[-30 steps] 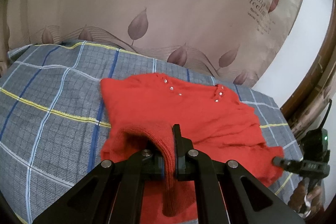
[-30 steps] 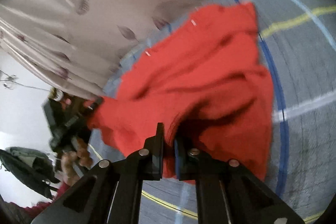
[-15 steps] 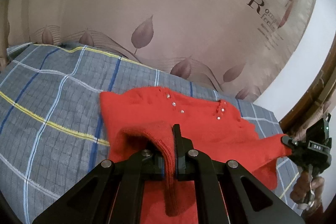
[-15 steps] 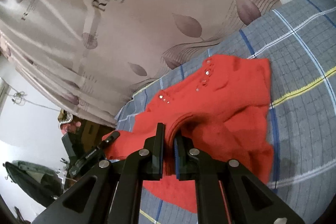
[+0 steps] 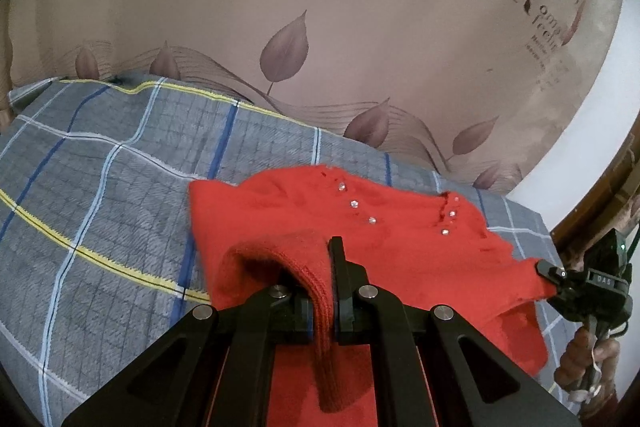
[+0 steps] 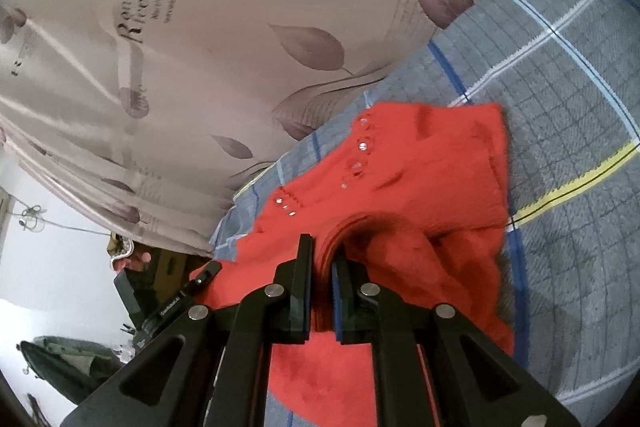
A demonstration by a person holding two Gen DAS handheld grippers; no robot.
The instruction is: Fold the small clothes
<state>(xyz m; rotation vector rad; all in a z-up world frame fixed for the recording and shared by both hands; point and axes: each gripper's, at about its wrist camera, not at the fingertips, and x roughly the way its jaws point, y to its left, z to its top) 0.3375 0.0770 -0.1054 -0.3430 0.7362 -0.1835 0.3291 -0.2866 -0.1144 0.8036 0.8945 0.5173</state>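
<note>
The red knitted sweater (image 5: 400, 251) with small shiny studs near the neckline lies on the grey checked bed blanket (image 5: 100, 187). Each hand-held gripper, left (image 5: 322, 291) and right (image 6: 322, 291), is clamped on its ribbed edge.

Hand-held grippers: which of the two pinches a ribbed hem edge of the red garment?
The left hand-held gripper: a ribbed band of the red sweater hangs between its fingers. The right hand-held gripper clamps bunched layers instead.

We lose the red sweater's (image 5: 400, 247) lower part behind the left gripper (image 5: 320, 291) — its hem stays unseen — the right view smears it.
</note>
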